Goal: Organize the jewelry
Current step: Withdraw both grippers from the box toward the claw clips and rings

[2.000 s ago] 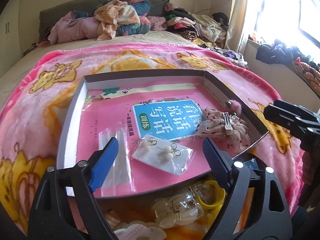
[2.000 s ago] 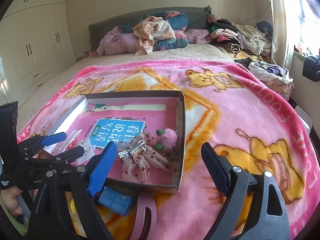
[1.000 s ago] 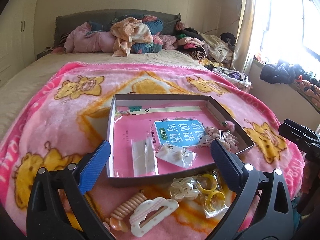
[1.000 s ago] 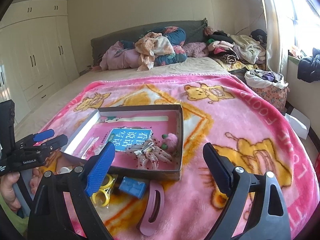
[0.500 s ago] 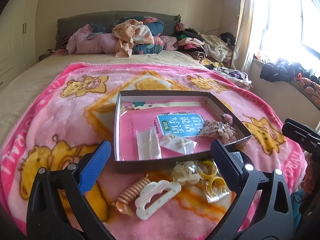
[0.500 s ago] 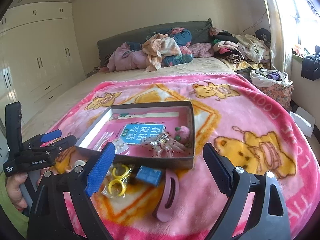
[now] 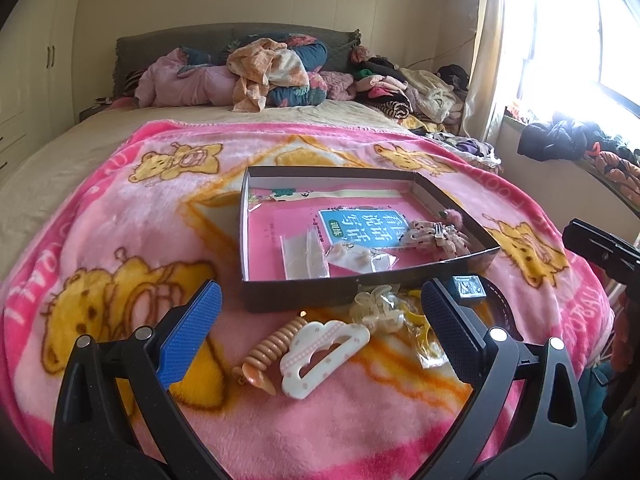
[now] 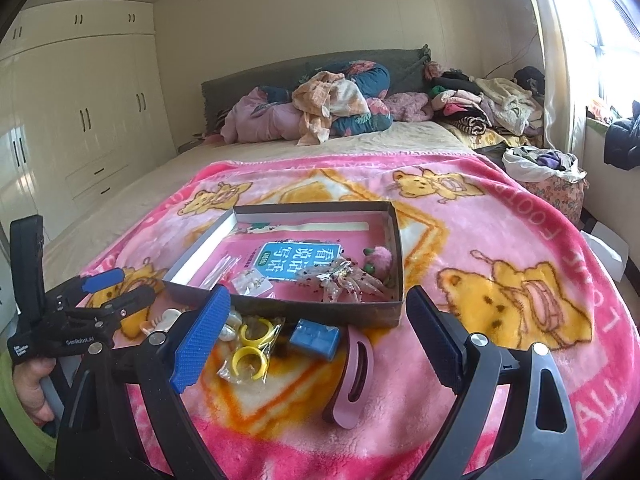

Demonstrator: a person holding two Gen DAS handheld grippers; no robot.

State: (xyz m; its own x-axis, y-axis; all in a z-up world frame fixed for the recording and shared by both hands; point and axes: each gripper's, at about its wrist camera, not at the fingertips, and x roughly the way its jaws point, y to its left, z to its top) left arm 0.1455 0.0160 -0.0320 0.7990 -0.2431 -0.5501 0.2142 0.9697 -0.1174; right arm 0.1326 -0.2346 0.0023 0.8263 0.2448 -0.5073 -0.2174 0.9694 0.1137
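Observation:
A shallow cardboard box (image 7: 360, 286) (image 8: 280, 308) lies on a pink blanket. It holds a bagged pair of earrings (image 7: 358, 258), an empty clear bag (image 7: 304, 258), a beaded hair clip (image 7: 436, 236) (image 8: 344, 280) and a pink pompom (image 8: 378, 258). In front of it lie a white cloud clip (image 7: 320, 350), an orange spiral clip (image 7: 272, 346), bagged yellow rings (image 8: 250, 344), a blue case (image 8: 316, 336) and a pink clip (image 8: 354, 376). My left gripper (image 7: 320, 330) is open and empty above the loose clips. My right gripper (image 8: 316, 340) is open and empty above the case.
The pink bear-print blanket (image 7: 120, 240) covers the bed. Piled clothes (image 7: 272, 72) lie at the headboard. White wardrobes (image 8: 72, 120) stand left. A bright window (image 7: 580, 40) and a sill with clothes are right. The bed's near edge is just below both grippers.
Both grippers have pulled back and up from the box. The loose clips, rings and case in front of the box have come into view. Both stay open and empty.

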